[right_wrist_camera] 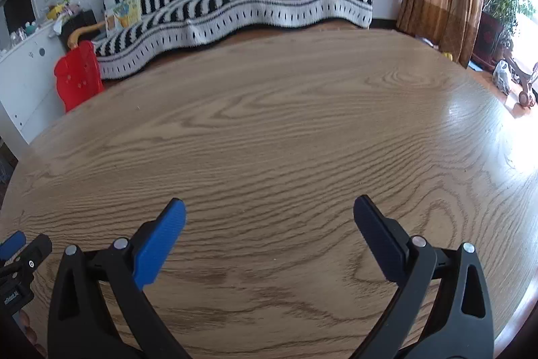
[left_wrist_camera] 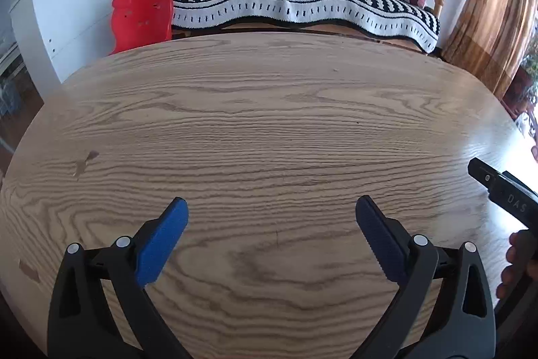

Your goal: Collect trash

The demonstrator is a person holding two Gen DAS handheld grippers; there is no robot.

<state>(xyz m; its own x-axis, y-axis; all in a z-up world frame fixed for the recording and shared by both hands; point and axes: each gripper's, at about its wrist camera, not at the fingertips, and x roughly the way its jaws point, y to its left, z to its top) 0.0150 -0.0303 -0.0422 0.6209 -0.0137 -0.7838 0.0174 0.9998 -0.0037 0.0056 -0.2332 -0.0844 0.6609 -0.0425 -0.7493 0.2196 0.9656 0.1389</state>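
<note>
both tools are released, the left tool [left_wrist_camera: 271, 212] and right tool [right_wrist_camera: 269, 212] side by side over the wooden desk [left_wrist_camera: 269, 123]. no trash shows ahead of either. likely a search step; next, pan around to find some.

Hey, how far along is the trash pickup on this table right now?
Done: the wood-grain oval table shows no trash in either view, so it is either cleared or not started; I cannot tell which. In hand: nothing; the left tongs and right tongs are both open and empty above the tabletop. Left: no trash or bin is visible in these views.
</note>
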